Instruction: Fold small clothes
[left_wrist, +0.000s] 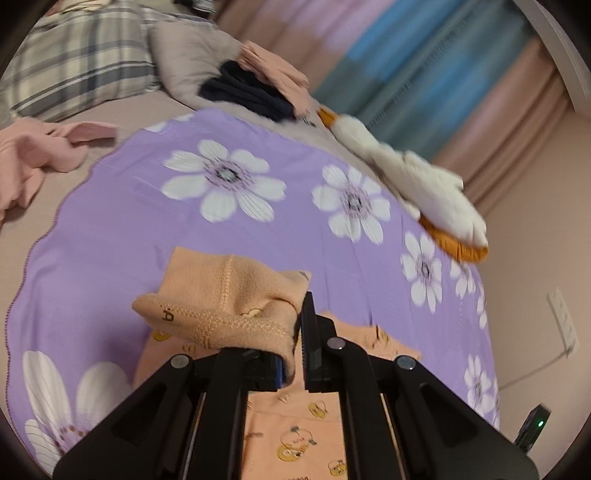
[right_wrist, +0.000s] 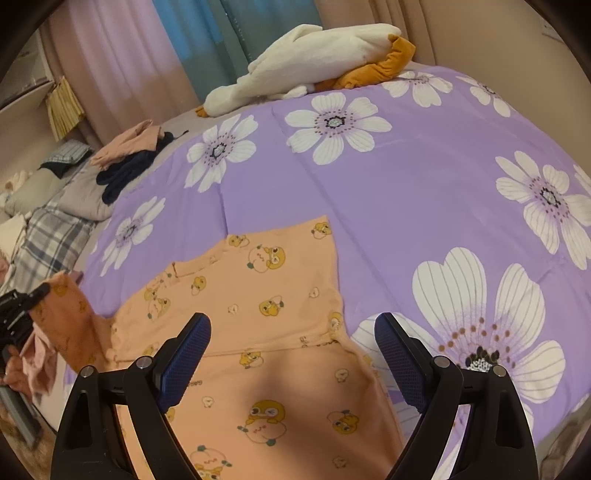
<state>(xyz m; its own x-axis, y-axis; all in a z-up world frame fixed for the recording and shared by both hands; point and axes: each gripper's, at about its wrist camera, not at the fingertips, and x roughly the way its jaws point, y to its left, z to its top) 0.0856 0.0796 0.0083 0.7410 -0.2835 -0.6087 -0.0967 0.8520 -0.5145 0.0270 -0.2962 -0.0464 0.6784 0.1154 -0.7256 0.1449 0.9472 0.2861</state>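
A peach garment (right_wrist: 258, 280) printed with yellow ducks lies flat on the purple flowered sheet (right_wrist: 424, 192). My left gripper (left_wrist: 300, 317) is shut on its ribbed sleeve end (left_wrist: 221, 295), which hangs bunched above the sheet, with the rest of the garment (left_wrist: 295, 435) below. In the right wrist view the left gripper (right_wrist: 22, 301) shows at the left edge with the raised sleeve (right_wrist: 70, 317). My right gripper (right_wrist: 291, 321) hovers open over the garment's middle, and nothing sits between its blue pads (right_wrist: 192, 343).
A white and orange plush toy (right_wrist: 306, 62) lies at the sheet's far edge. A pile of dark and pink clothes (right_wrist: 129, 158) rests on a grey pillow beside a plaid pillow (left_wrist: 74, 62). Another pink garment (left_wrist: 33, 155) lies off the sheet. Curtains hang behind the bed.
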